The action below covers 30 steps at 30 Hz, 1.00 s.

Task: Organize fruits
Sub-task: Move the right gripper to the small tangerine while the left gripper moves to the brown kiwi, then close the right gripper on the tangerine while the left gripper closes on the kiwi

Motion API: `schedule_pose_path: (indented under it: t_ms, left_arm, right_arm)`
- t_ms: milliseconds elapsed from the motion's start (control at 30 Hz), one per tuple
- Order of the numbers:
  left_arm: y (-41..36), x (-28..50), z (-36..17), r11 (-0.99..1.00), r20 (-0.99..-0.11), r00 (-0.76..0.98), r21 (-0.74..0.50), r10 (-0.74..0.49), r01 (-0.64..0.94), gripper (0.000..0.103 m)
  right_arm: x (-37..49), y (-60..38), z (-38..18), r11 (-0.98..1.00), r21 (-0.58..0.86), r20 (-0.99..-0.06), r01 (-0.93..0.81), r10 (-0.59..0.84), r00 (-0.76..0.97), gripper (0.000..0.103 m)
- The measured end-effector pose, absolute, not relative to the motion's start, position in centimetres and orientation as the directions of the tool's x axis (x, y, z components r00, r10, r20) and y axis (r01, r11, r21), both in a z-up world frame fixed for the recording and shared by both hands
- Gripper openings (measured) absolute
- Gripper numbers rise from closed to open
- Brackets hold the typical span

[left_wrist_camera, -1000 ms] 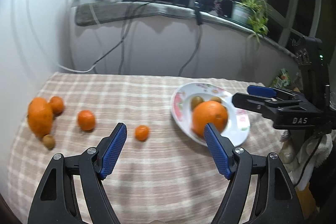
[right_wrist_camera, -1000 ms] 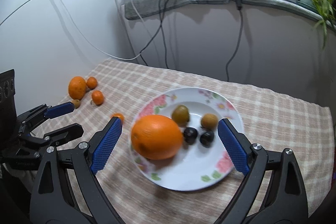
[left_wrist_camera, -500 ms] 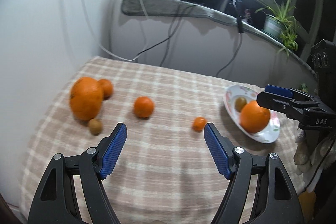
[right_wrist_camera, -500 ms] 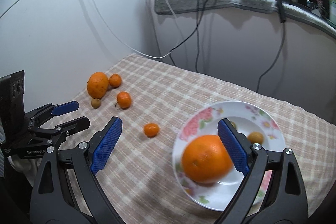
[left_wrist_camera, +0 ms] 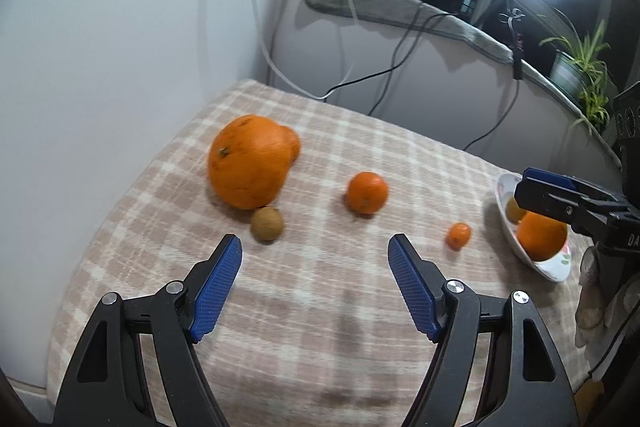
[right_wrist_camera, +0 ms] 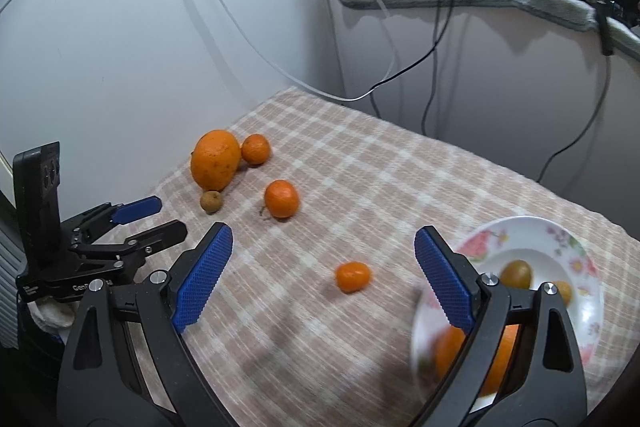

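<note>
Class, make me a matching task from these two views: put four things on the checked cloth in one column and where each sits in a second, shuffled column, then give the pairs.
Things:
1. big orange
2. small brown fruit
3. tiniest orange fruit
4. flowered plate

Places:
A. alone, between the right tongs' blue pads in the right wrist view
B. at the cloth's right side, holding fruit
C. touching a smaller mandarin
D. just in front of the big orange

Pairs: 1-C, 2-D, 3-A, 4-B
</note>
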<state>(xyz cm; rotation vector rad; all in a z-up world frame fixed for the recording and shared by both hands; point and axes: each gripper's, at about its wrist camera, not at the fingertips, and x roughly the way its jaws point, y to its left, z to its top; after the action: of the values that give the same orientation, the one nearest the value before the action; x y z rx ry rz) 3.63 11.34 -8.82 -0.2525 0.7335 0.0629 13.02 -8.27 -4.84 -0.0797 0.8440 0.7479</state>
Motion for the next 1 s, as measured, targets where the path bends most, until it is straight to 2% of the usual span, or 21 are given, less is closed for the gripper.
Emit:
schedule_pose_path:
  t_ms: [400, 567, 700, 1000]
  left_arm:
    - [13.8, 5.8, -10.7, 0.953, -0.709, 0.704, -0.245, -0.052, -0.176, 0.052]
    - [14.2, 6.8, -11.5, 0.95, -0.725, 0.686, -0.256, -0.065, -0.18, 0.045]
    - [14.2, 7.5, -11.8, 0.949, -0.733, 0.677, -0.255, -0.064, -0.186, 0.045]
    - [14.4, 8.4, -12.6, 0.949, -0.748, 0.662, -0.246, -0.056, -0.198, 0.042]
  right_arm:
    - [15.0, -3.5, -7.1, 0.727, 0.251, -0.74, -0.639, 0.57, 0.358, 0.095]
    - [15.8, -1.7, -8.3, 0.729, 0.247, -0.759, -0.638, 0.555, 0.341, 0.094]
    - [16.4, -0.7, -9.2, 0.736, 0.241, -0.773, -0.633, 0.54, 0.333, 0.09]
    - [18.0, 0.6, -11.1, 0.752, 0.232, -0.799, -0.617, 0.509, 0.32, 0.088]
